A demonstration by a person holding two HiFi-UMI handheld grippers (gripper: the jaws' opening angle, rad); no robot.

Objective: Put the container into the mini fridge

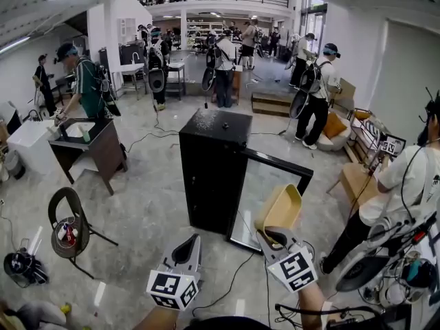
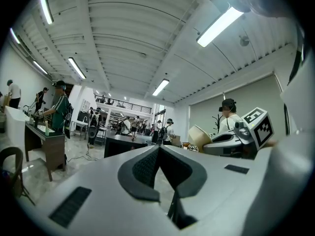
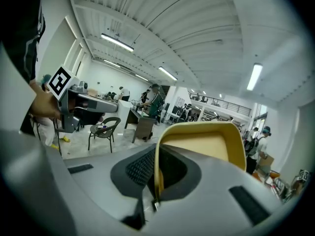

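Right gripper [image 3: 156,154] clenched on side wall of yellow container [image 3: 204,149]. Container held aloft, just before open door [image 1: 268,184] of black mini fridge [image 1: 210,163]. Left gripper [image 2: 159,149] closed, nothing gripped, held level alongside.

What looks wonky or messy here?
Only the yellow container looks odd: the right gripper pinches it by one wall, so it sticks up tipped on its side instead of upright. It looks empty, and nothing has spilled. The mini fridge has its door open, which suits the job. Nothing looks broken.
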